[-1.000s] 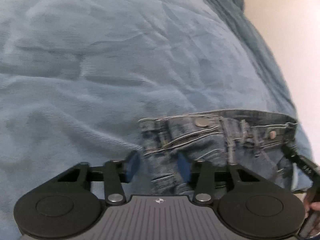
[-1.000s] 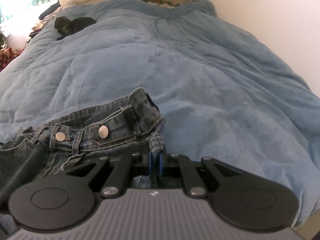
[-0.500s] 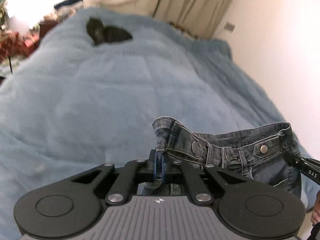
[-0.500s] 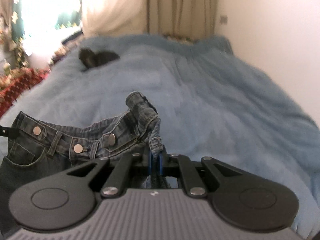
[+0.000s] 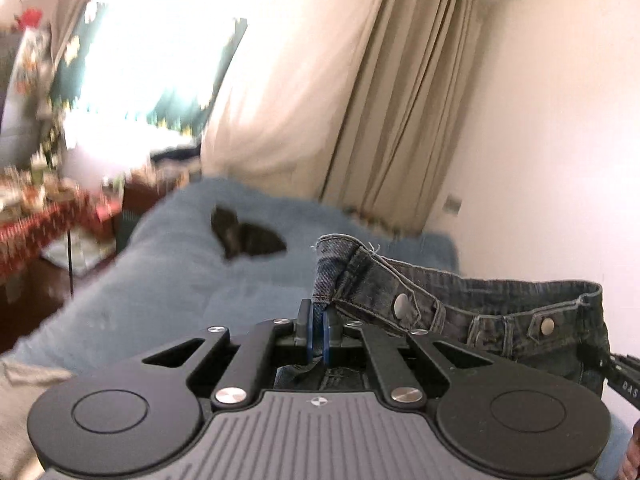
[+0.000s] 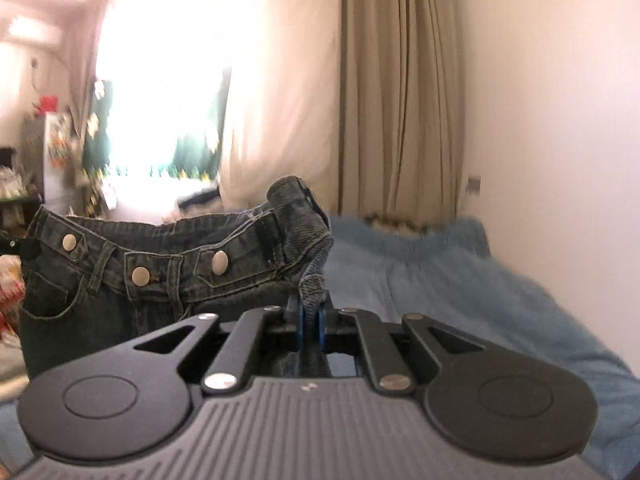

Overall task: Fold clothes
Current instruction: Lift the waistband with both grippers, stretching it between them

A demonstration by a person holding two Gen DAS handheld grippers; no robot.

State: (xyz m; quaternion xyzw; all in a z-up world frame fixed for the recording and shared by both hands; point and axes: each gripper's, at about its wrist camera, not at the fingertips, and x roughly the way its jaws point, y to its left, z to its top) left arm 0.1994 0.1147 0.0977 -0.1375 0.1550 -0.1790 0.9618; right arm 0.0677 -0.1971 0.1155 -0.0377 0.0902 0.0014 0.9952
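I have the left gripper (image 5: pixel 318 322) clamped tight on one end of the jeans (image 5: pixel 460 312) waistband, and the right gripper (image 6: pixel 309 312) pinched onto the other end (denim fills the gap between its blue pads). The jeans hang stretched between them, above the blue duvet (image 5: pixel 168 292)

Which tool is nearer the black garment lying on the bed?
Left. The left tool faces the black garment across the blanket; the right tool grips the jeans farther right.
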